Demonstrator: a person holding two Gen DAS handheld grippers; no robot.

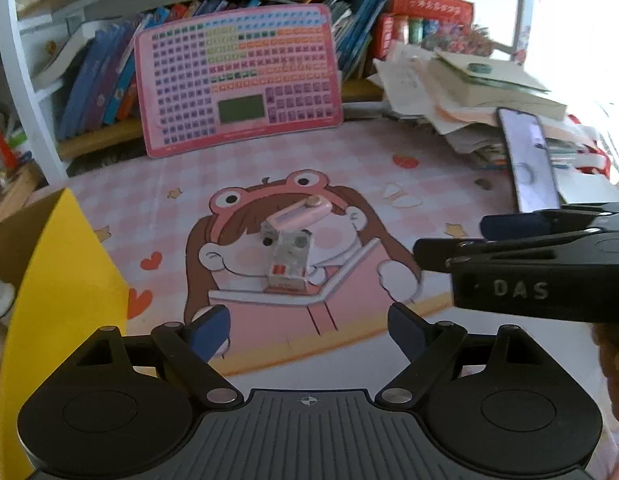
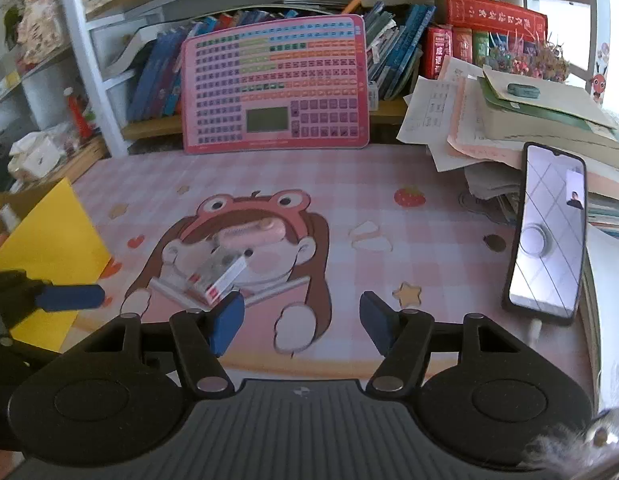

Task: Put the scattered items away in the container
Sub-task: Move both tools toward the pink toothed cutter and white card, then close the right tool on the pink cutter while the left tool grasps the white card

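A clear plastic block with a red-and-white label (image 1: 287, 268) lies on the cartoon desk mat, with a pink flat oblong item (image 1: 299, 216) just behind it. Both show in the right wrist view too, the clear block (image 2: 215, 274) and the pink item (image 2: 251, 236). A yellow cardboard box (image 1: 65, 292) stands open at the left; it also shows in the right wrist view (image 2: 49, 240). My left gripper (image 1: 309, 332) is open and empty, just short of the clear block. My right gripper (image 2: 303, 322) is open and empty, to the right of the block.
A pink chart board (image 1: 237, 80) leans on the bookshelf behind. A phone (image 2: 549, 228) stands propped against a stack of books and papers (image 2: 509, 128) at the right. A small brown coin-like disc (image 2: 494, 242) lies near the phone.
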